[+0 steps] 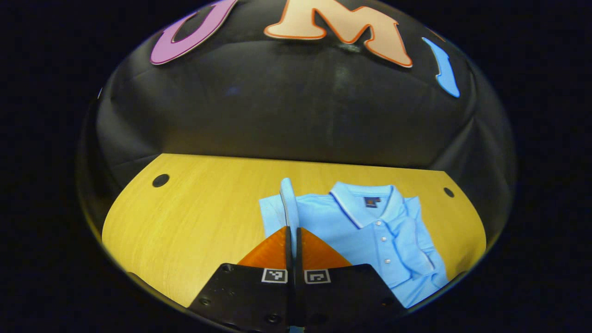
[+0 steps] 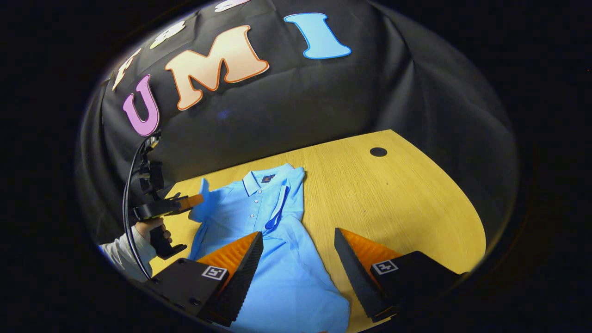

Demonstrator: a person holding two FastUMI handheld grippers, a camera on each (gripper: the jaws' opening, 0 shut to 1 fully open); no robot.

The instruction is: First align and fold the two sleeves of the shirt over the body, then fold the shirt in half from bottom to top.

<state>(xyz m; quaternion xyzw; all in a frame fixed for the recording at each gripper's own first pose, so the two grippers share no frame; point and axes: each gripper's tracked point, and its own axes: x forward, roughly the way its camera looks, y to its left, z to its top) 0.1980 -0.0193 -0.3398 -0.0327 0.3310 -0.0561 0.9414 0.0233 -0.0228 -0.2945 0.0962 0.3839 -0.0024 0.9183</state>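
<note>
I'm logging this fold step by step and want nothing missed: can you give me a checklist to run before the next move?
1. Left gripper shut on the shirt's sleeve: ok, cloth rises from between the closed jaws.
2. Other sleeve already laid over the shirt's body: ok.
3. Right gripper open and free: ok, jaws wide apart above the shirt.
4. Collar lying flat: ok.
5. Table free around the shirt: ok.
6. Bottom hem smooth: cannot tell.
</note>
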